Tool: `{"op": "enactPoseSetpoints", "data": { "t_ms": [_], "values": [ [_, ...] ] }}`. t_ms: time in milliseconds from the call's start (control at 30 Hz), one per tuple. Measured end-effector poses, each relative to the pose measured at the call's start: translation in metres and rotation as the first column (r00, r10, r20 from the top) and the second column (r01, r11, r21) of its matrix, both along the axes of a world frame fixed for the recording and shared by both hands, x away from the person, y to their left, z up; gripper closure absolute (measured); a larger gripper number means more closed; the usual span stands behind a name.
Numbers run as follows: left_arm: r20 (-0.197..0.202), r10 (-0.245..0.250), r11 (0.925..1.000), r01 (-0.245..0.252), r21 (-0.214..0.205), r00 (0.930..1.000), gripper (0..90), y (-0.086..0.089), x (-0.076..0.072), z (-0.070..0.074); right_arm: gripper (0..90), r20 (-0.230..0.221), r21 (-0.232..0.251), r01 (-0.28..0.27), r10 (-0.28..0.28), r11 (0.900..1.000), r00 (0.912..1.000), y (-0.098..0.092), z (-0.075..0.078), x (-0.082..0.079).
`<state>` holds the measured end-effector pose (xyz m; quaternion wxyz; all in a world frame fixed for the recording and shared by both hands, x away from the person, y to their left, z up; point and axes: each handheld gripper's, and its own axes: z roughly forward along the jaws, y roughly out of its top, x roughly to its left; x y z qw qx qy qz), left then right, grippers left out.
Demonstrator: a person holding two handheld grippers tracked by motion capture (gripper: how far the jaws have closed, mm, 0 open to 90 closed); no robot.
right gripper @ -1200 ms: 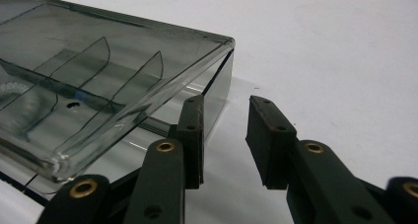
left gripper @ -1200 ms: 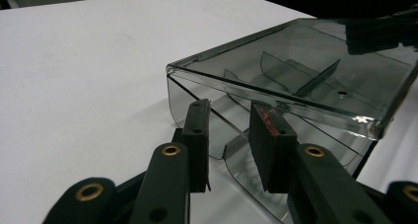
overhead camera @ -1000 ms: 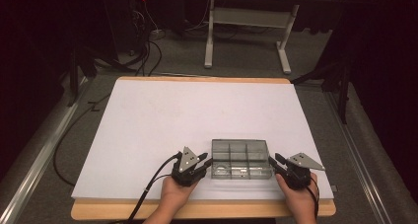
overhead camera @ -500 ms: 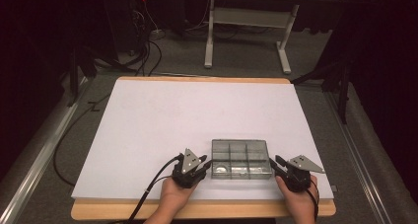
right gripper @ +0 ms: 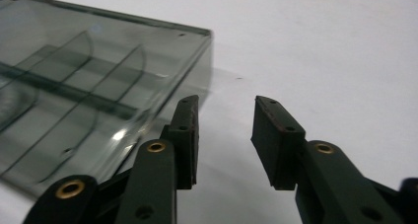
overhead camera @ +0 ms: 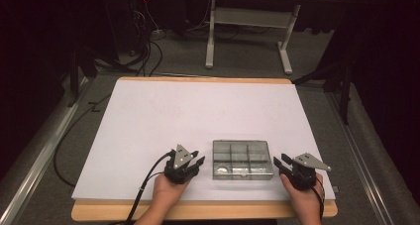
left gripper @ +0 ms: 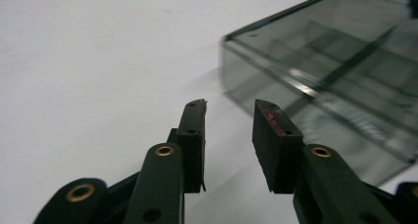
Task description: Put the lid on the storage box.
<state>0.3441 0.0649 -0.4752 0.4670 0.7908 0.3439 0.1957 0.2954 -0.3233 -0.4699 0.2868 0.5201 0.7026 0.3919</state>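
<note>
A clear smoky plastic compartment box [overhead camera: 242, 159] lies flat on the white table [overhead camera: 198, 116] near the front edge, its dividers visible through the lid. My left gripper [overhead camera: 197, 162] rests on the table just left of the box, open, with nothing between its jaws. In the left gripper view the box [left gripper: 335, 86] sits ahead and to the right of that gripper [left gripper: 229, 120]. My right gripper [overhead camera: 278, 162] stands just right of the box, also open and empty. The right gripper view has the box [right gripper: 84, 86] to the left of that gripper [right gripper: 226, 118], its left jaw close to the box's corner.
The white sheet covers a wooden tabletop [overhead camera: 203, 211] whose edge shows at the front. A black cable [overhead camera: 143, 185] trails from the left gripper off the front edge. Beyond the table are a dark floor, cables [overhead camera: 143, 46] and a white frame stand [overhead camera: 247, 31].
The left gripper has shifted slightly left and away from the box. The right gripper and the box have hardly moved.
</note>
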Motion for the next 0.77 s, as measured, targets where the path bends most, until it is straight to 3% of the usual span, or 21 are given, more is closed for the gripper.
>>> {"op": "enactPoseSetpoints", "data": {
  "t_ms": [133, 267, 300, 400, 433, 467, 500, 533, 567, 667, 767],
  "values": [
    [0.016, 0.079, 0.9952, -0.079, 0.058, 0.9968, 61.2, 0.036, 0.018, 0.001, 56.4, -0.028, -0.014, 0.036, -0.036, 0.9993, 0.999, -0.014, 0.005, 0.014],
    [-0.037, 0.185, 0.9735, -0.178, 0.144, 0.9821, 54.6, 0.085, 0.041, -0.002, 51.8, -0.065, -0.053, 0.068, -0.071, 0.9963, 0.9953, -0.025, 0.004, 0.026],
    [-0.031, 0.209, 0.9649, -0.201, 0.169, 0.9774, 53.0, 0.098, 0.045, -0.002, 50.6, -0.069, -0.056, 0.073, -0.076, 0.9958, 0.9947, -0.027, 0.003, 0.027],
    [-0.014, 0.245, 0.9512, -0.237, 0.197, 0.9695, 48.9, 0.132, 0.048, -0.005, 47.8, -0.064, -0.069, 0.099, -0.103, 0.9927, 0.9926, -0.031, -0.003, 0.027],
    [-0.019, 0.251, 0.9519, -0.244, 0.186, 0.9677, 47.4, 0.142, 0.047, -0.009, 47.1, -0.069, -0.075, 0.118, -0.123, 0.9902, 0.99, -0.032, -0.008, 0.027],
    [-0.048, 0.263, 0.9553, -0.252, 0.154, 0.9637, 44.7, 0.149, 0.047, -0.013, 45.9, -0.082, -0.058, 0.118, -0.122, 0.9913, 0.9891, -0.033, -0.01, 0.028],
    [-0.065, 0.246, 0.9656, -0.238, 0.104, 0.9672, 39.8, 0.154, 0.047, -0.012, 46.8, -0.067, -0.057, 0.126, -0.13, 0.9903, 0.9892, -0.034, -0.01, 0.027],
    [-0.029, 0.242, 0.9684, -0.24, 0.067, 0.9698, 37.4, 0.156, 0.042, -0.011, 47.4, -0.05, -0.063, 0.137, -0.14, 0.9886, 0.9889, -0.032, -0.01, 0.025],
    [0.004, 0.256, 0.9654, -0.256, 0.051, 0.9667, 40.0, 0.156, 0.039, -0.011, 47.7, -0.03, -0.076, 0.138, -0.141, 0.9874, 0.9896, -0.031, -0.01, 0.023],
    [0.051, 0.269, 0.9613, -0.272, 0.047, 0.9617, 38.3, 0.155, 0.034, -0.011, 47.7, 0.013, -0.096, 0.143, -0.142, 0.9851, 0.9898, -0.029, -0.01, 0.019],
    [0.036, 0.244, 0.9669, -0.246, 0.069, 0.9692, 37.2, 0.154, 0.036, -0.011, 47.2, 0.001, -0.09, 0.151, -0.152, 0.9844, 0.9884, -0.029, -0.01, 0.02]
  ]
}}
